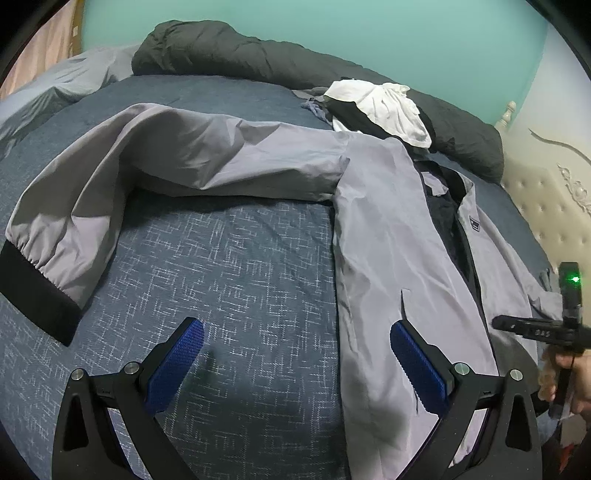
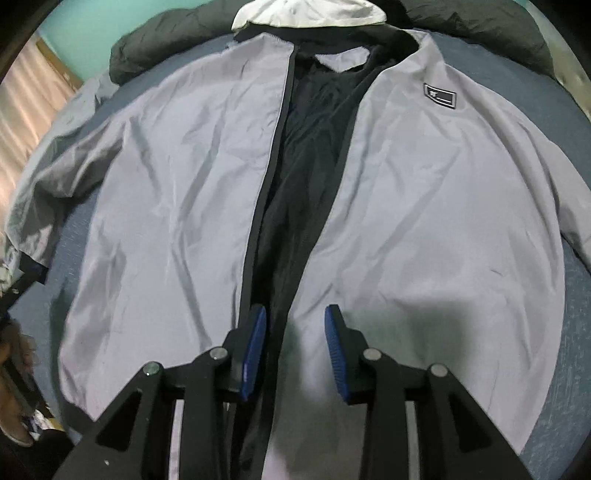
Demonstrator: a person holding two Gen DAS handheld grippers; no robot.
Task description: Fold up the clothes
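**Grey jacket spread open on the bed, both grippers free of it**

Nearest in the left wrist view, the left gripper [image 1: 297, 354] hangs with its blue pads wide apart and nothing between them; one pad is over the bare blue patterned bedspread [image 1: 229, 266], the other over the jacket's near front panel. In the right wrist view, the right gripper [image 2: 295, 343] stands partly open with a clear gap, above the lower end of the front opening; its pads press on nothing. A hand [image 1: 565, 376] holds that gripper at the right edge of the left view.

The grey jacket [image 2: 177, 206] lies face up and unzipped, its dark lining [image 2: 306, 177] showing down the middle. A small dark chest patch [image 2: 439, 95] sits on one front panel. One sleeve [image 1: 184, 155] stretches out sideways and bends down, ending in a black cuff [image 1: 33, 291]. The fabric is lightly creased.

Open bedspread lies below that sleeve and beside the hem. Past the collar sits a heap of white and black clothing [image 1: 384, 107], touching the jacket's top edge. Behind that, a dark rumpled quilt [image 1: 229, 51] runs along the far side, below a teal wall [image 1: 369, 33]. A padded cream headboard [image 1: 535, 192] closes the right side.
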